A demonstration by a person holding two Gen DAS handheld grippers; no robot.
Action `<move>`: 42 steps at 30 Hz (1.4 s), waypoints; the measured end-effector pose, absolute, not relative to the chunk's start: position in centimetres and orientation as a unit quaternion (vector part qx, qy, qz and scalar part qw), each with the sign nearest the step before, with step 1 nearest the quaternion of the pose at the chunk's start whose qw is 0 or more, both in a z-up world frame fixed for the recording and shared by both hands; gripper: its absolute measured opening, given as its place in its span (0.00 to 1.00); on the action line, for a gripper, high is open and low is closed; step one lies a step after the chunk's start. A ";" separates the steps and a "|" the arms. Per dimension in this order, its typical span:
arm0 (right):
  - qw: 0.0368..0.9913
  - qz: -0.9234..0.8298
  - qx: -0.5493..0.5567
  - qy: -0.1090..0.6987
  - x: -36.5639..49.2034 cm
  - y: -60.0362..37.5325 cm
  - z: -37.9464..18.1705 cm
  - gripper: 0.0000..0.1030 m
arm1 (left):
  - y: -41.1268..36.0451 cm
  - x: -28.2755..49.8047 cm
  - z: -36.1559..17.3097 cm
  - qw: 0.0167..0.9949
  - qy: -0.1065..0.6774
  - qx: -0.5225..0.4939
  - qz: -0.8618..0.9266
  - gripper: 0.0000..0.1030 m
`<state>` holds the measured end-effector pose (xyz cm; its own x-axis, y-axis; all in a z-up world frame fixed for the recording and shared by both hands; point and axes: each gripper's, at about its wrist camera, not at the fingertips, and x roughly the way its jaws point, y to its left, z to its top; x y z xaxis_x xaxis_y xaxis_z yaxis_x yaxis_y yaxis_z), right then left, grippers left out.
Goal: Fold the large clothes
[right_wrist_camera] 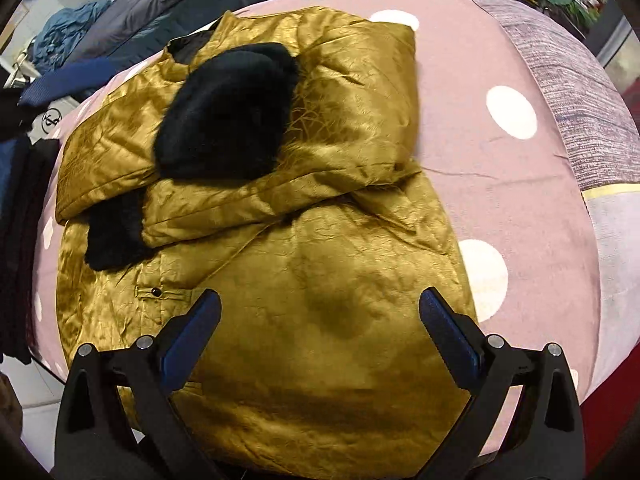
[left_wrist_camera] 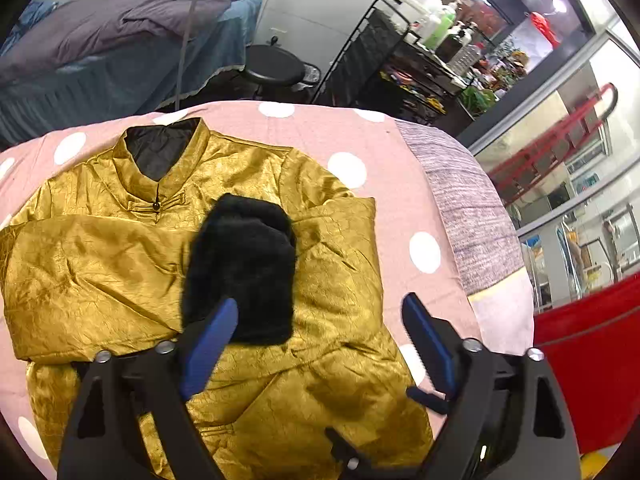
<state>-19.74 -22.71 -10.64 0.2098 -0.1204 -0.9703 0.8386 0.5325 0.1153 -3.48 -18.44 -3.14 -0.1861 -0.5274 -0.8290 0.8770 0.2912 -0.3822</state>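
Hovering over the gold jacket [right_wrist_camera: 280,320] lying mid-bed, sleeves crossed, both tongs, left [left_wrist_camera: 320,316] and right [right_wrist_camera: 320,312], are spread and empty; best pinch the hem evenly and fold toward the collar.

Your jacket [left_wrist_camera: 100,264] reads mustard-gold, crinkle-sheened, with black collar lining [left_wrist_camera: 160,148] and black furry cuffs [left_wrist_camera: 240,268]. The bedspread [left_wrist_camera: 400,200] under it: dusty pink with white polka dots, a heathered grey-purple band along one edge. Your gripper pads [right_wrist_camera: 188,340]: blue on black frames.
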 end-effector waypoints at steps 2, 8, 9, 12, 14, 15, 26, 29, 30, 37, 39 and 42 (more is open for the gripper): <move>0.701 -0.342 0.340 0.525 -19.4 -23.2 -10.7 0.95 | -18.1 -3.4 -3.5 0.633 0.502 0.171 -0.564 0.87; 0.725 -0.315 0.323 0.520 -16.3 -24.8 -10.4 0.95 | -13.5 2.7 -5.2 0.707 0.497 0.211 -0.457 0.87; 0.730 -0.311 0.316 0.520 -15.5 -25.0 -10.3 0.95 | -11.5 4.6 -6.5 0.717 0.512 0.214 -0.421 0.87; 0.744 -0.301 0.290 0.521 -13.0 -25.2 -9.8 0.95 | -6.7 9.0 -8.7 0.736 0.547 0.196 -0.347 0.87; 0.761 -0.291 0.259 0.519 -11.0 -24.9 -9.3 0.95 | -3.9 11.1 -9.8 0.747 0.559 0.189 -0.306 0.87; 0.768 -0.287 0.243 0.519 -10.2 -24.8 -9.1 0.95 | -3.0 11.9 -10.2 0.750 0.564 0.186 -0.292 0.87; 0.765 -0.268 0.229 0.539 -5.3 -25.1 -11.2 0.92 | -4.0 10.5 -11.1 0.706 0.572 0.194 -0.369 0.87; 0.761 -0.256 0.246 0.543 -4.9 -25.9 -12.1 0.77 | -6.1 8.0 -12.6 0.678 0.567 0.240 -0.402 0.87; 0.758 -0.253 0.251 0.546 -4.8 -26.1 -12.5 0.67 | -6.6 7.5 -13.3 0.671 0.568 0.251 -0.406 0.87; 0.766 -0.222 0.257 0.546 -4.8 -26.5 -12.6 0.21 | -9.8 6.6 -17.7 0.645 0.587 0.298 -0.388 0.74; 0.779 -0.221 0.238 0.537 -4.7 -26.4 -11.6 0.18 | -10.6 6.6 -18.3 0.637 0.589 0.303 -0.395 0.55; 0.796 -0.223 0.210 0.522 -4.5 -26.4 -9.6 0.16 | -11.8 6.6 -18.6 0.640 0.575 0.325 -0.394 0.44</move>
<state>-4.52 -26.42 -9.62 0.3564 -0.1364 -0.9243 0.5745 0.8122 0.1017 6.56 -11.77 -18.60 0.0289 -0.1313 -0.9909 0.8773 0.4785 -0.0378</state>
